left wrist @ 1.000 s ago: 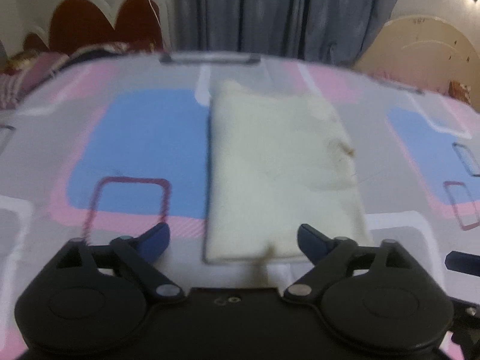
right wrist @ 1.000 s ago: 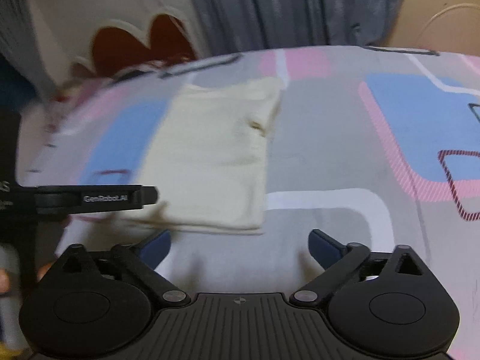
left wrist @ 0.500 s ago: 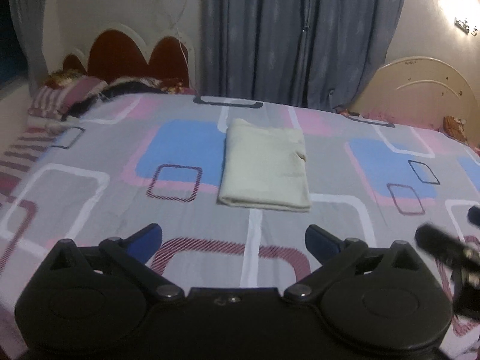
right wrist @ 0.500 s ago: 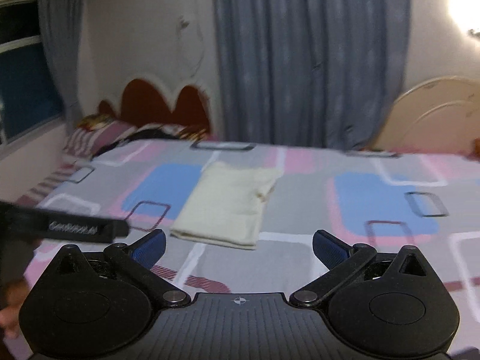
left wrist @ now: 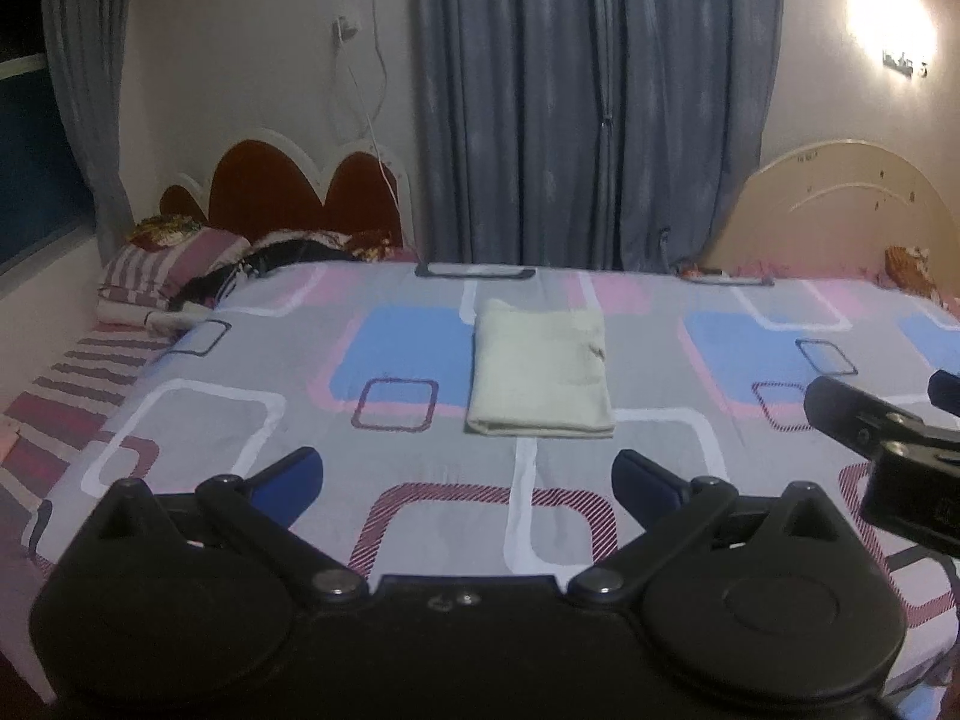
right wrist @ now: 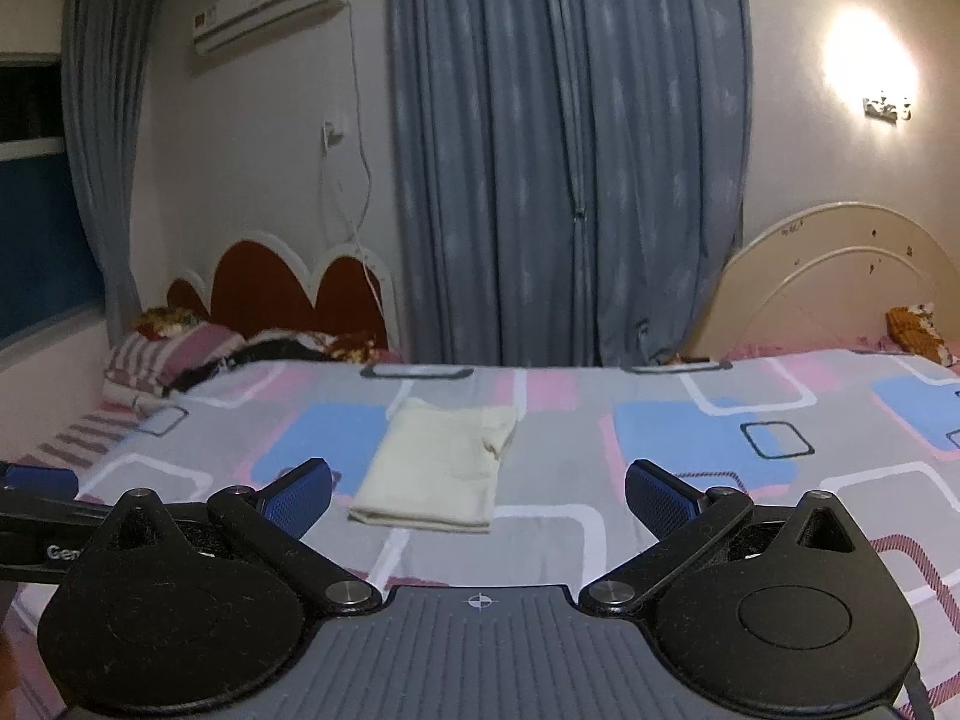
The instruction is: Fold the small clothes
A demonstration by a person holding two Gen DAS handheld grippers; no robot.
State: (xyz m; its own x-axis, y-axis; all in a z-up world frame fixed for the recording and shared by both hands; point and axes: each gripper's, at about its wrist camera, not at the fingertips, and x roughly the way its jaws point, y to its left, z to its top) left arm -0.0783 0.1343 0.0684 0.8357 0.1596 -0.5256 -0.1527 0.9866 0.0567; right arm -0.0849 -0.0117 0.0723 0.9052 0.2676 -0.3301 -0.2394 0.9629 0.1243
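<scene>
- Bed (left wrist: 660, 456): flat sheet, grey ground printed with blue, pink and white rounded rectangles plus hatched maroon outlines; fills the lower half of both views.
- Curtains (left wrist: 594, 102): grey-blue, hanging in vertical pleats at 12 o'clock behind the bed.
- Headboards: scalloped dark-red one (left wrist: 282, 192) with white trim at 10 o'clock, arched cream one (right wrist: 840, 276) at 2 o'clock.
- Pillows (left wrist: 168, 264): striped maroon and white, piled with dark fabric below the red headboard.
- Left gripper (left wrist: 467, 477): jaws spread wide, blue ribbed pads, gripping nothing, touching nothing; held above the near edge of the bed.
- Right gripper (right wrist: 478, 489): jaws spread wide too, blue textured pads, nothing between them; its body also shows at 3 o'clock in the left wrist view.
- Folded garment (left wrist: 540, 375): cream, soft knit-like cloth, folded into a neat rectangle, lying flat on the sheet at 12 o'clock from the left gripper, well apart from both grippers. In the right wrist view it (right wrist: 441, 474) sits at about 11 o'clock.
</scene>
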